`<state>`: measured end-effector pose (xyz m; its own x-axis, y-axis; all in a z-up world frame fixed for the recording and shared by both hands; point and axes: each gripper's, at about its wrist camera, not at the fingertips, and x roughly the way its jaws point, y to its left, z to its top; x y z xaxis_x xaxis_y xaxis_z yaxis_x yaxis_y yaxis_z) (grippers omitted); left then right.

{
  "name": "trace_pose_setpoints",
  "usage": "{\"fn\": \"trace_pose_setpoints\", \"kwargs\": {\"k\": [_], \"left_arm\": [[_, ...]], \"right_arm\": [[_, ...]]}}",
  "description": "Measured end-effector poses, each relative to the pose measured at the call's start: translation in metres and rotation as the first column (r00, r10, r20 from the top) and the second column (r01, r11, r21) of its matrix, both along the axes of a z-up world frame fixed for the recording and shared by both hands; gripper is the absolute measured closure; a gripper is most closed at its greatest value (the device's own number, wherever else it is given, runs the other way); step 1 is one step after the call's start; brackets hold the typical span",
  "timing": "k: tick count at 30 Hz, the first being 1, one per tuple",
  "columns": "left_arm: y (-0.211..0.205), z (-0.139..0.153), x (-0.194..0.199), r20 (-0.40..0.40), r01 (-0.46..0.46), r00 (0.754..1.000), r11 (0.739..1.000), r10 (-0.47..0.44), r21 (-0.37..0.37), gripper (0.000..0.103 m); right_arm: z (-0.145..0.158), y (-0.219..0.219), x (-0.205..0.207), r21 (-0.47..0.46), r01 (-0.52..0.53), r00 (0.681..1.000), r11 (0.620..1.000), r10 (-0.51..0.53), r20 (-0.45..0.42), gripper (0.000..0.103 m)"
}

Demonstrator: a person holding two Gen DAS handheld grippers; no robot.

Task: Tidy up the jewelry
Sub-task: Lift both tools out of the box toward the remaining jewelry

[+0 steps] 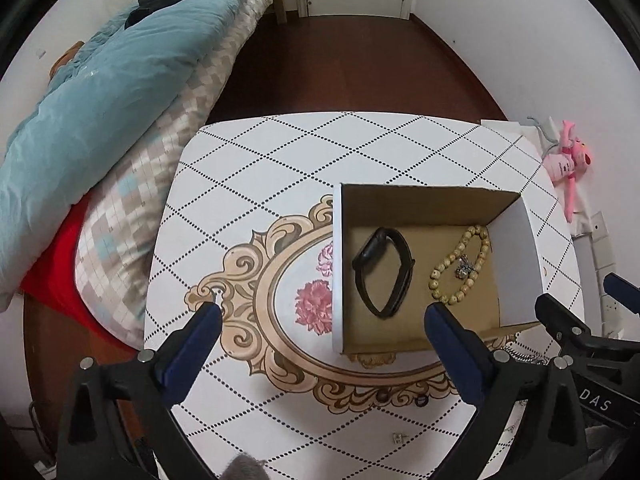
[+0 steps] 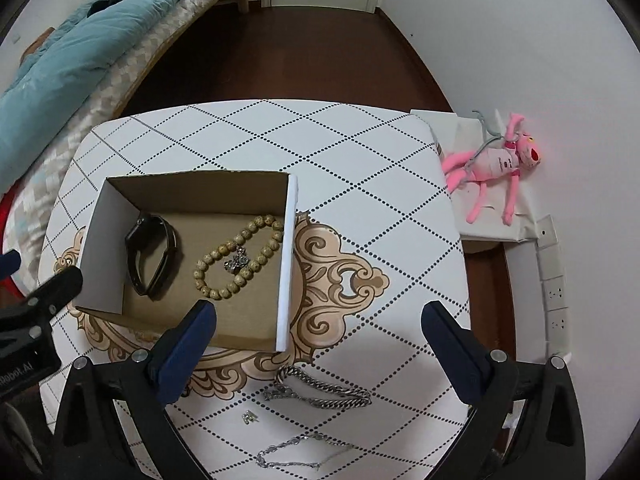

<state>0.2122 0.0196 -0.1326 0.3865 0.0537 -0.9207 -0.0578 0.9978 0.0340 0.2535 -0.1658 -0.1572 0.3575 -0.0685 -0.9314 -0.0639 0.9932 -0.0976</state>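
Observation:
An open cardboard box (image 2: pixel 286 280) with white outer walls stands on the patterned table (image 2: pixel 360 152). Inside lie a black watch band (image 2: pixel 154 256), a tan bead bracelet (image 2: pixel 240 256) and a small silver charm (image 2: pixel 238 262) within the bead loop. In front of the box a thick silver chain (image 2: pixel 324 390), a thin silver necklace (image 2: pixel 296 450) and a small earring (image 2: pixel 250 417) lie on the table. My right gripper (image 2: pixel 319 309) hangs open over the box's right front corner, holding nothing. My left gripper (image 1: pixel 323 310) is open and bare above the box's (image 1: pixel 338 272) left wall.
A pink plush toy (image 2: pixel 496 164) lies on a white package to the right of the table, near wall sockets (image 2: pixel 554 292). A bed with a blue duvet (image 1: pixel 100 92) borders the table's left side. Two small dark beads (image 1: pixel 421 401) rest on the table's ornament.

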Motion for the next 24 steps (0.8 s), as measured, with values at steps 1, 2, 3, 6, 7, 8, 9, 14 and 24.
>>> {"fn": "trace_pose_setpoints", "kwargs": {"k": [1, 2, 3, 6, 7, 8, 9, 14, 24], "left_arm": [[-0.001, 0.001, -0.001, 0.001, -0.001, 1.000, 1.000, 0.001, 0.000, 0.000], [-0.001, 0.002, -0.003, 0.003, -0.002, 1.000, 1.000, 0.002, 0.001, 0.000], [-0.002, 0.004, -0.005, 0.009, -0.004, 1.000, 1.000, 0.004, 0.002, 0.000], [-0.002, 0.013, -0.011, 0.030, -0.012, 0.999, 1.000, 0.012, 0.009, 0.000], [-0.002, 0.018, -0.015, 0.038, -0.012, 0.999, 1.000, 0.011, 0.010, 0.000], [-0.002, 0.021, -0.018, 0.045, -0.012, 0.999, 1.000, 0.012, 0.012, 0.000], [-0.002, 0.025, -0.021, 0.055, -0.014, 0.998, 1.000, 0.013, 0.017, 0.000], [-0.003, 0.053, -0.042, 0.116, -0.013, 0.993, 1.000, 0.009, 0.027, 0.000], [-0.004, 0.109, -0.082, 0.224, -0.013, 0.975, 1.000, 0.011, 0.007, 0.000]], "right_arm": [[0.000, -0.001, -0.002, 0.008, 0.004, 1.000, 1.000, -0.004, 0.001, 0.000], [0.002, 0.000, -0.003, 0.014, 0.006, 1.000, 1.000, -0.006, 0.004, 0.000], [0.003, 0.001, -0.005, 0.015, 0.006, 1.000, 1.000, -0.006, 0.006, 0.000], [0.012, 0.001, -0.012, 0.020, 0.006, 1.000, 1.000, -0.007, 0.022, 0.000], [0.017, 0.000, -0.016, 0.026, 0.007, 0.999, 1.000, -0.008, 0.032, 0.000], [0.021, 0.000, -0.019, 0.027, 0.008, 0.999, 1.000, -0.009, 0.043, 0.000], [0.027, 0.000, -0.023, 0.024, 0.008, 0.998, 1.000, -0.009, 0.058, 0.000], [0.057, 0.001, -0.044, 0.023, 0.005, 0.992, 1.000, -0.008, 0.125, 0.000], [0.118, -0.007, -0.087, 0.054, 0.008, 0.971, 0.998, -0.020, 0.239, 0.000]]}}
